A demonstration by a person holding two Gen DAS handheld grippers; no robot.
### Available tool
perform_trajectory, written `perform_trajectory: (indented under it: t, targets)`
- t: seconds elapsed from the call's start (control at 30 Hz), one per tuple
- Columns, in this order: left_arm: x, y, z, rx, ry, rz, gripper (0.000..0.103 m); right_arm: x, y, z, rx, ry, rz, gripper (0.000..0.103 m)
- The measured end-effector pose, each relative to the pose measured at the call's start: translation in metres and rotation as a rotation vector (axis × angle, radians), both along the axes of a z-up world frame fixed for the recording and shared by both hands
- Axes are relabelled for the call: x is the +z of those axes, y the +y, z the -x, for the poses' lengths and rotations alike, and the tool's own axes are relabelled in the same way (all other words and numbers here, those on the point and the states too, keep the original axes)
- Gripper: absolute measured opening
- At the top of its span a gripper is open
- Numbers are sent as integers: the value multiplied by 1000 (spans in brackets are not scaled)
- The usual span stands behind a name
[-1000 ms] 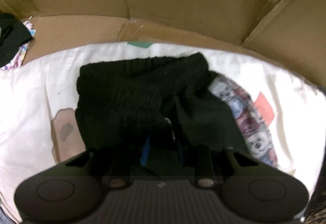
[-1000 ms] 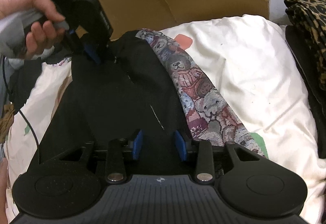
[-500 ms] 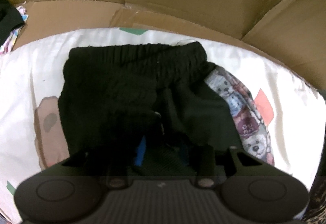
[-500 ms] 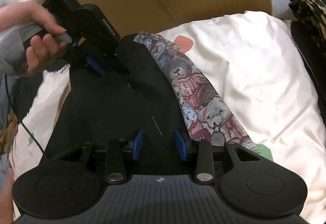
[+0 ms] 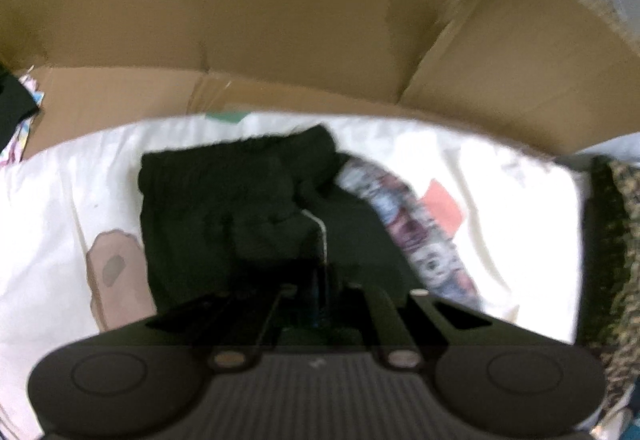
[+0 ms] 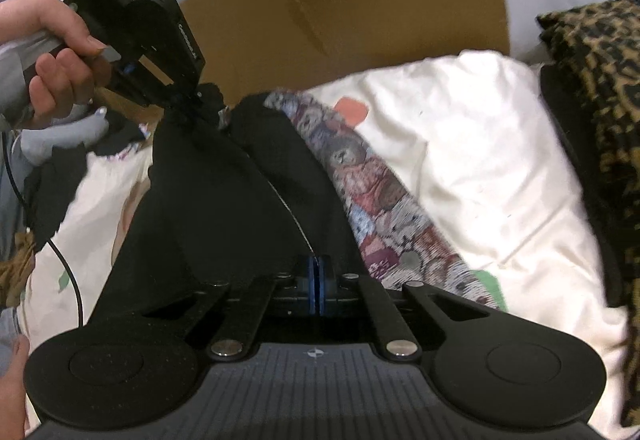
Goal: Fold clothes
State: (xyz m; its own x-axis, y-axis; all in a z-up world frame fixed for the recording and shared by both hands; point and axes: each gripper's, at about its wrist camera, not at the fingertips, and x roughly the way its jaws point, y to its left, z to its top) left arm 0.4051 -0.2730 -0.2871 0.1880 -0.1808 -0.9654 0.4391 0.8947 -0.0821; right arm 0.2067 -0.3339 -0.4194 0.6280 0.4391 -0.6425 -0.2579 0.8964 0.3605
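Left view motion-blurred, dim; right sharper; fisheye edges warped.

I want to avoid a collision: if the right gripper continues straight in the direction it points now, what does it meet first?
Probably the black garment itself: the right gripper is shut on its near edge and the cloth stretches ahead. Beyond it lies the left gripper, though depth is uncertain.

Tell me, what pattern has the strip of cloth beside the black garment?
Teddy bears in muted reds, blues and greys on the patterned strip, clearest in the right wrist view.
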Motion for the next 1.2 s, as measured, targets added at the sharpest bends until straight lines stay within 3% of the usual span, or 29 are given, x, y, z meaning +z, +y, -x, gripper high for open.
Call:
perform_trajectory:
  t: [0.13, 0.47, 0.87, 1.03, 1.2]
  targets:
    - [17, -5, -1, -21, -18, 72, 2, 18, -5, 9, -23, -59, 18, 0]
    - [16, -31, -8, 1, -63, 197, 2, 39, -19, 1, -95, -134, 70, 0]
    - [-4, -39, -15, 49, -59, 250, 2, 25, -31, -21, -129, -97, 94, 0]
    - [-28, -43, -19, 53, -45, 250, 2, 12, -32, -32, -143, -58, 102, 0]
    - [-46, -42, -22, 83, 8, 233, 16, -5, -40, -41, -167, 30, 79, 3]
